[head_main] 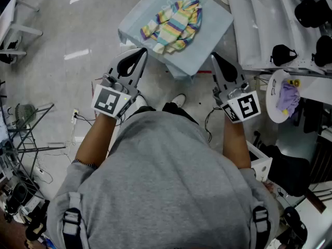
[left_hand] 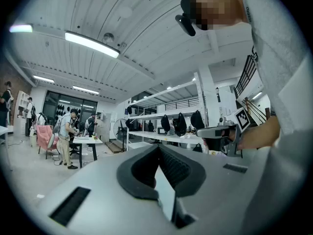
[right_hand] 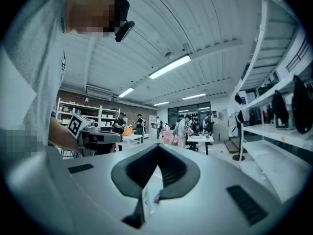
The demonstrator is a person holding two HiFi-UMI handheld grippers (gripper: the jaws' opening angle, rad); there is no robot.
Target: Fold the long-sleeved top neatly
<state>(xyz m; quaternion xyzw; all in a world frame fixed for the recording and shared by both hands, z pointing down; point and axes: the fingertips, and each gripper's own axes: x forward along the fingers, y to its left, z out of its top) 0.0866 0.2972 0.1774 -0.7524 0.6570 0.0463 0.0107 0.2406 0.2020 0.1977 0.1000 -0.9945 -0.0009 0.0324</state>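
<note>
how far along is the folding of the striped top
Done: nothing visible. The striped long-sleeved top lies rumpled in a heap on the light blue table.
In hand: nothing. The left claw and the right claw are both shut and empty, clear of the cloth.
Left: spreading the top flat, then all of the folding.

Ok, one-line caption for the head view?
Left gripper and right gripper, both shut and empty, held short of a crumpled striped top on a light blue table.

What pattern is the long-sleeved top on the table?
The long-sleeved top has pastel multicolour stripes; head view.
</note>
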